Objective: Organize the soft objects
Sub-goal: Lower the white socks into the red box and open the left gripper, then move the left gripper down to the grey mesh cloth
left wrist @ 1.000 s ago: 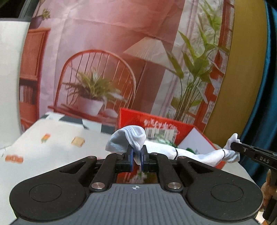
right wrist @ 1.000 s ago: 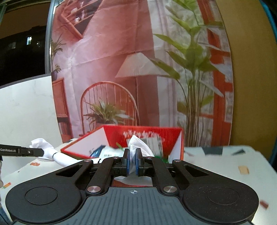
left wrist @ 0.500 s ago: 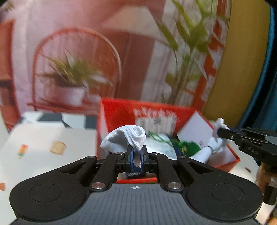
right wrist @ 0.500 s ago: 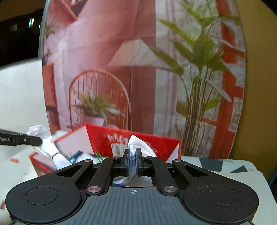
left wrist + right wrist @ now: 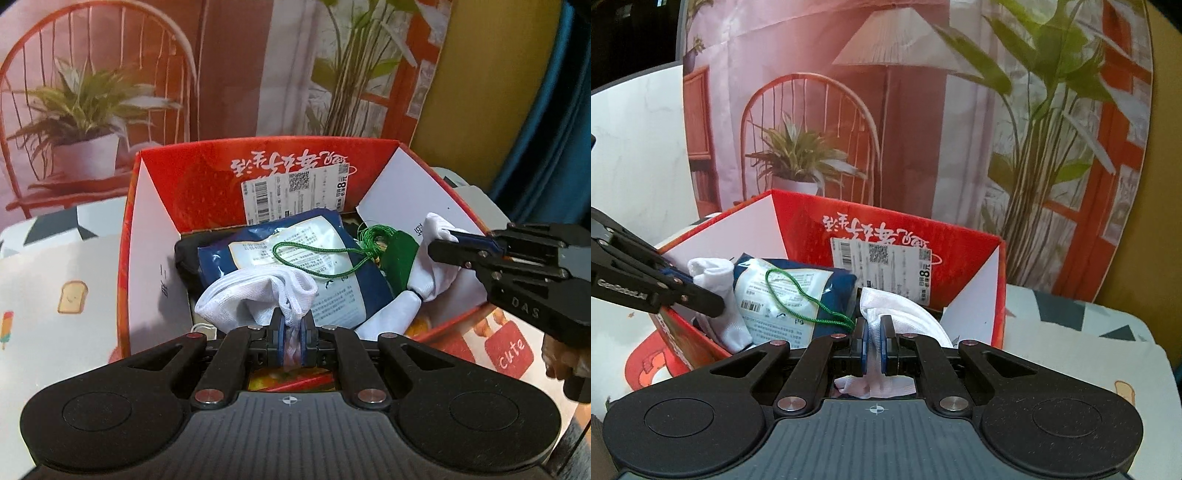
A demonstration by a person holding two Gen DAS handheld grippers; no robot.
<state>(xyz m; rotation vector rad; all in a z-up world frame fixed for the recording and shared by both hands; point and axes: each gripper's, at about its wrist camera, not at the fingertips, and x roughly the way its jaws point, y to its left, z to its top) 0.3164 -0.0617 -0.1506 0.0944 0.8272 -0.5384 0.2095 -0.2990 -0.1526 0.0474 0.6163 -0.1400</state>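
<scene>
While the red box (image 5: 155, 236) is sitting on the patterned surface (image 5: 55, 266) with a blue packet (image 5: 295, 254) already inside, 2 tools are lowering 1 white sock (image 5: 258, 295) over it, the left tool (image 5: 291, 332) clamping 1 end and the right tool (image 5: 873, 345) clamping the other. Next, likely, both are needing to let go.

box (image 5: 155, 229): red outside, white inner flaps, white script | sock (image 5: 255, 295): white | pouch (image 5: 295, 254): navy with white label | cord (image 5: 317, 254): green | tablecloth (image 5: 55, 280): white, toast and ice-lolly prints | backdrop (image 5: 820, 110): pink, red chair, green plants | hand-held grippers: black, blue pads (image 5: 280, 336)
</scene>
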